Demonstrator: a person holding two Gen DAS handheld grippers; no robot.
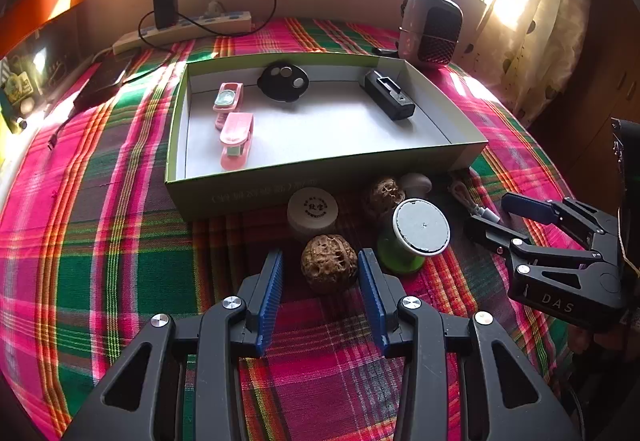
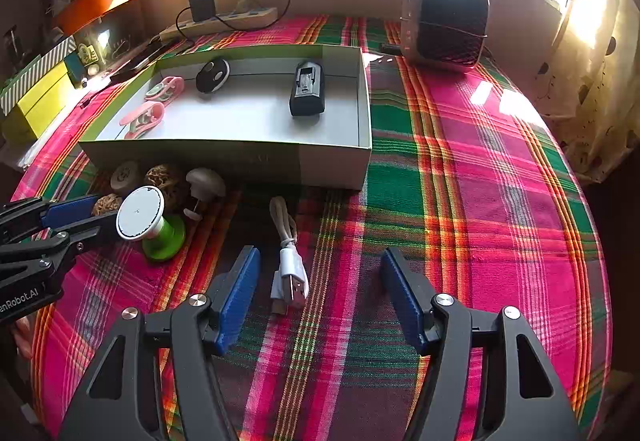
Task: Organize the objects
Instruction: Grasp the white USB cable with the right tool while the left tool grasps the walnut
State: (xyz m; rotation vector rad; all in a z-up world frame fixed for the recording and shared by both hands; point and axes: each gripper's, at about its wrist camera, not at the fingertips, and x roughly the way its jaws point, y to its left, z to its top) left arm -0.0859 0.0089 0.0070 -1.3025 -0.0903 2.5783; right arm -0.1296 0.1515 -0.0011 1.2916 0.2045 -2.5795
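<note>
A shallow green box [image 1: 280, 189] [image 2: 336, 165] on the plaid cloth holds two pink clips [image 1: 236, 139], a black round fob [image 1: 283, 82] and a black battery block [image 1: 390, 95] [image 2: 307, 89]. In front of it lie two carved walnuts [image 1: 329, 263] [image 1: 383, 195], a white round jar [image 1: 312, 211], a green spool with a white top [image 1: 416, 233] [image 2: 150, 221], a white plug [image 2: 206, 181] and a white USB cable [image 2: 289, 261]. My left gripper [image 1: 320, 269] is open with its fingers on either side of the near walnut. My right gripper [image 2: 318, 269] is open over the cable's plug.
A pink and black heater [image 1: 432, 27] [image 2: 444, 21] stands behind the box at the right. A power strip with a black charger [image 1: 166, 9] lies along the back wall. Yellow and striped boxes [image 2: 36, 97] sit at the far left. Curtains hang at the right.
</note>
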